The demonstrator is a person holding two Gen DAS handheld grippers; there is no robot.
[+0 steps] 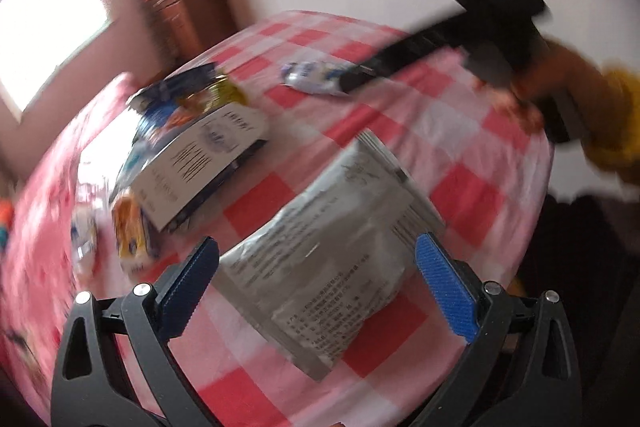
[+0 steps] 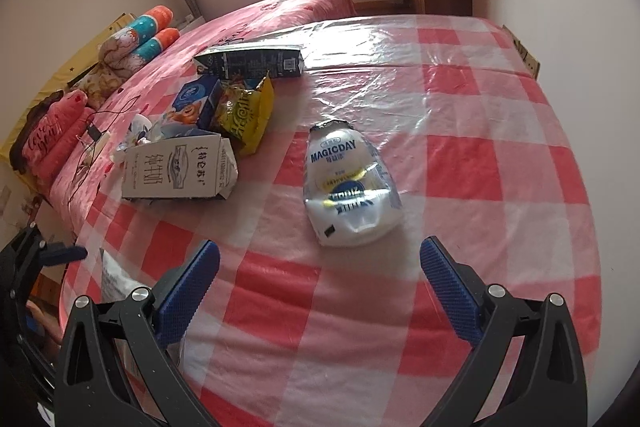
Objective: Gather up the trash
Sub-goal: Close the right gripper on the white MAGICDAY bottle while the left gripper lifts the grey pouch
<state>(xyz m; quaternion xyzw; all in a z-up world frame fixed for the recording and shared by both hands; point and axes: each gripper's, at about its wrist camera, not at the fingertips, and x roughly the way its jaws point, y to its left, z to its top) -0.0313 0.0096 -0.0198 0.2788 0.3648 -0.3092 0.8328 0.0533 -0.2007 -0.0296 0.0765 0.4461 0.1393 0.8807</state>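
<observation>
A white squeezed-flat MAGICDAY pouch [image 2: 349, 187] lies on the red-and-white checked tablecloth [image 2: 500, 163], ahead of the right gripper [image 2: 320, 291] and about midway between the lines of its two blue fingers [image 2: 188, 291]. Its long axis runs away from the fingers, torn neck end pointing away and rounded base end nearest them; it touches neither finger. The fingers are spread wide with nothing between them.

Beyond the left-hand finger sits a cluster of other trash: a crushed white milk carton [image 2: 176, 169] lying on its side, a yellow snack bag [image 2: 246, 115] just behind it, a blue box [image 2: 198, 103] beside that, and a dark flattened carton [image 2: 250, 61] farthest out, its length running crosswise.

In the blurred left wrist view, a grey printed packet [image 1: 320, 259] lies flat on the cloth between the fingers of the left gripper [image 1: 316, 291], its long axis slanting from near the left finger up and away toward the right. Those fingers are also spread wide, and whether either touches the packet cannot be told. Farther out, the right gripper's dark fingers reach toward the white pouch [image 1: 312, 79], held by a hand [image 1: 552, 83] in a yellow sleeve [image 1: 616, 119].
</observation>
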